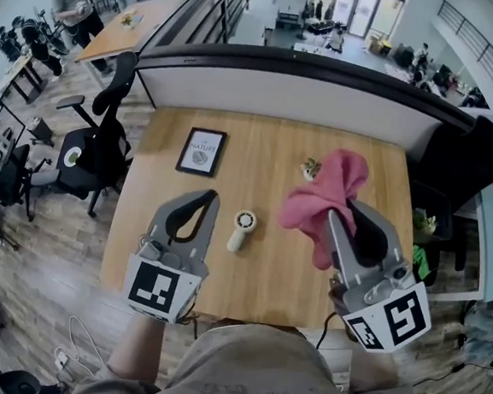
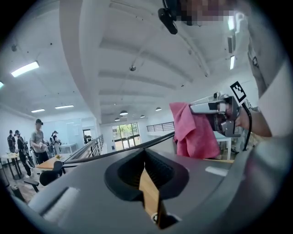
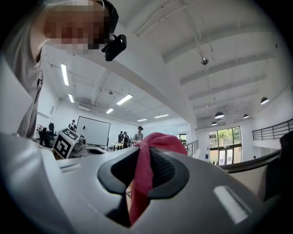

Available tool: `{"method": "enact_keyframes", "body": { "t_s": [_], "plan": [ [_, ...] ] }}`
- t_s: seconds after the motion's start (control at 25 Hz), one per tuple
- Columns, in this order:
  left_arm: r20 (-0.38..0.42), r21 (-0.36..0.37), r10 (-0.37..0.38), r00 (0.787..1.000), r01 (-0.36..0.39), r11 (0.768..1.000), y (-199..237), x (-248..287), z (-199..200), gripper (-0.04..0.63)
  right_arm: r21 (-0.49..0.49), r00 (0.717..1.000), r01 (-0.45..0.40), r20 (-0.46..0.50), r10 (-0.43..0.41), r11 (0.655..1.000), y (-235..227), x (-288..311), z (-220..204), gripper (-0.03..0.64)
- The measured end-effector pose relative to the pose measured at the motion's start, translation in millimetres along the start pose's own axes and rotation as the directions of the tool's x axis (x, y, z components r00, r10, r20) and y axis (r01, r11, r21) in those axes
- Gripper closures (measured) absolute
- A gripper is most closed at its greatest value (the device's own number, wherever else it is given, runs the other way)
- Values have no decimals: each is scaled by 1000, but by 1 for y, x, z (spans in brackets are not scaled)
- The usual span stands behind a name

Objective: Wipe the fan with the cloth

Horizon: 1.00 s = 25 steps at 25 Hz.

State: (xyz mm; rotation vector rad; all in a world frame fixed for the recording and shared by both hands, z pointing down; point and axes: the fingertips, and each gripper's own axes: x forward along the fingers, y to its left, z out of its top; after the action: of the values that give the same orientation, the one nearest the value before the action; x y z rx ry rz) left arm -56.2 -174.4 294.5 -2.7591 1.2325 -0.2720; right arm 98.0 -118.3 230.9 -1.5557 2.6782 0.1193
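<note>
One wooden bench (image 1: 252, 157) fills the middle of the head view. A long partition (image 1: 305, 84) with a dark top runs along its far edge. A black office chair (image 1: 97, 153) stands off the bench's left side and a dark chair (image 1: 470, 159) off its right corner. Several people (image 1: 76, 18) stand round tables far behind.

Both hand-held grippers are held up in front of the person, and from the head view they cover the near part of the bench. The left hand-held gripper (image 1: 208, 197) has its jaws brought together at the tips. Its own view shows only a thin slit of bench wood between them and nothing held.

The right hand-held gripper (image 1: 344, 217) is clamped on the cloth (image 1: 328, 195). This pink cloth bunches up over the jaw tips, and a fold runs down between the jaws in the right gripper view. In the left gripper view it hangs in a loose drape from the right hand-held gripper. From the head view the cloth hides part of the bench's right half.

A framed picture (image 1: 201, 150) lies flat on the far left part of the bench.

The fan (image 1: 242, 230), small and white, lies on its side near the bench's front middle, nearer the person than the picture. It shows between the two hand-held grippers and neither touches it; the cloth is apart from it, to its right.

A tiny ornament (image 1: 311, 170) sits on the bench just beside the cloth's upper left edge; I cannot tell what it is.
</note>
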Motion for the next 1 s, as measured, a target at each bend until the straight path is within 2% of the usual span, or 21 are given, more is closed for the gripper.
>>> {"method": "enact_keyframes", "body": {
  "t_s": [0.28,0.64,0.8,0.92,1.0],
  "plan": [
    [16,-4,18,1000,-18,1000,-9,-24,6,594,0,1000,12,-20,-12,1000,15,-24,-3,552],
    [-55,-62,-11,998,8,998,-27,-31,-32,594,54,990,1,-139,7,999,27,-31,-57,552],
    [-90,-41,-14,996,10,999,-31,-34,-52,594,85,984,3,-178,12,996,29,-31,-77,552],
    [-105,-58,-12,994,6,998,-32,-34,-55,594,90,984,5,-180,12,996,28,-30,-79,552],
    [-101,-35,-16,995,13,999,-30,-35,-55,594,88,983,3,-181,13,996,28,-29,-79,552]
  ]
}}
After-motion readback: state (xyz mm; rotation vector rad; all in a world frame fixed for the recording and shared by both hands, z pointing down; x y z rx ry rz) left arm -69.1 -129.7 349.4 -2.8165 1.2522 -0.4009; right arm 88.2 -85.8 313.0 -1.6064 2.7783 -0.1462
